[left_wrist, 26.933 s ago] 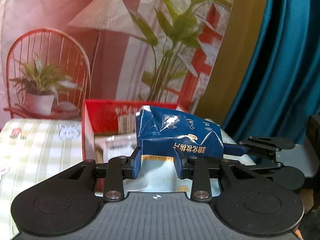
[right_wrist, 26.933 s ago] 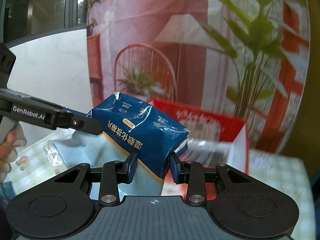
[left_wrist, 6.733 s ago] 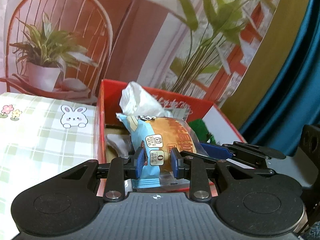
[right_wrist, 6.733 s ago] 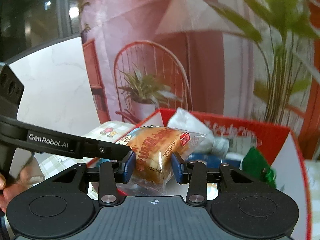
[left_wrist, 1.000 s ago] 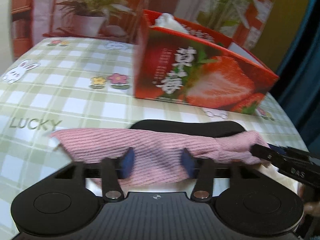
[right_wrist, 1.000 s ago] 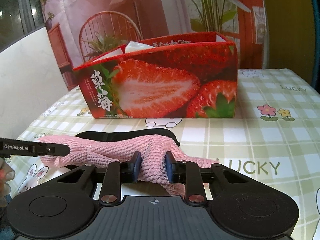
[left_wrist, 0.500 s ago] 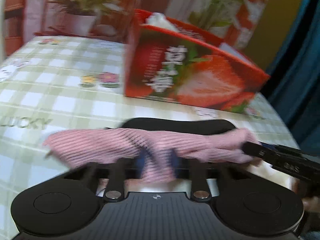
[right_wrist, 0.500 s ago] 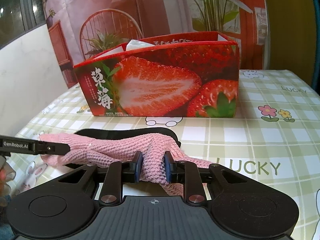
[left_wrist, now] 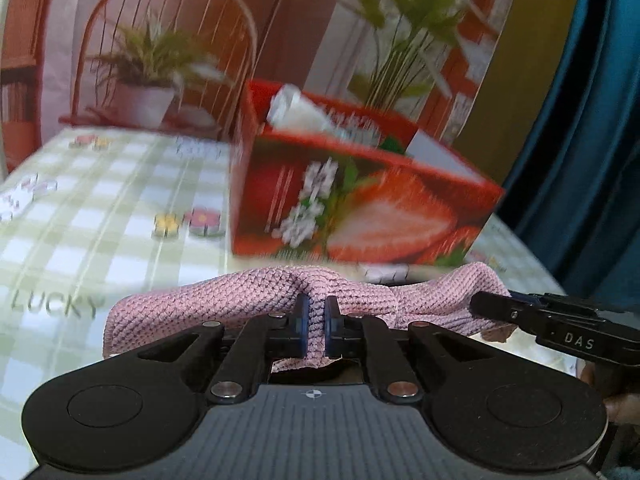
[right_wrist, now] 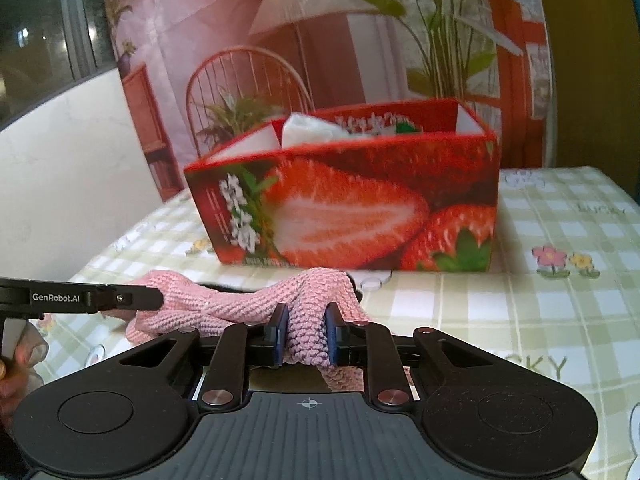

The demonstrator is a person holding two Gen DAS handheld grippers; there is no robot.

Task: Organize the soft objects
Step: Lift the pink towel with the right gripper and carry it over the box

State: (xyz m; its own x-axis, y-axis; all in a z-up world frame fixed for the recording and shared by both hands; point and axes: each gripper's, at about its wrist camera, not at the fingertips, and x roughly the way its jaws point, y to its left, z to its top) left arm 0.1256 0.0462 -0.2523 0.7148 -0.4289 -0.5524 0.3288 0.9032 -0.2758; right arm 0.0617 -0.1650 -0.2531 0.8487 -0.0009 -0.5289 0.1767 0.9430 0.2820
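Observation:
A pink knit cloth (left_wrist: pixel 208 300) hangs stretched between both grippers, just above the checked tablecloth (left_wrist: pixel 100 232). My left gripper (left_wrist: pixel 315 312) pinches a fold near its middle, jaws closing tight on it. My right gripper (right_wrist: pixel 308 320) has a thick bunch of the pink knit cloth (right_wrist: pixel 224 308) between its pads, its jaws still closing. Each wrist view also shows the other tool's finger at the cloth's end: the right gripper (left_wrist: pixel 480 302) and the left gripper (right_wrist: pixel 156 300). Behind the cloth stands the red strawberry box (right_wrist: pixel 340 208), open at the top.
A white bag (right_wrist: pixel 308 130) and other packets poke out of the strawberry box (left_wrist: pixel 380 220). A person's hand (right_wrist: pixel 20 356) holds the left tool. A printed backdrop rises behind the table, with a teal curtain (left_wrist: pixel 580 160) on the right. A dark strip (right_wrist: pixel 224 289) lies under the cloth.
The left jaws went from wide open around the cloth to shut on a fold. The left gripper then rose, lifting the cloth off the table. The right gripper squeezed slightly tighter.

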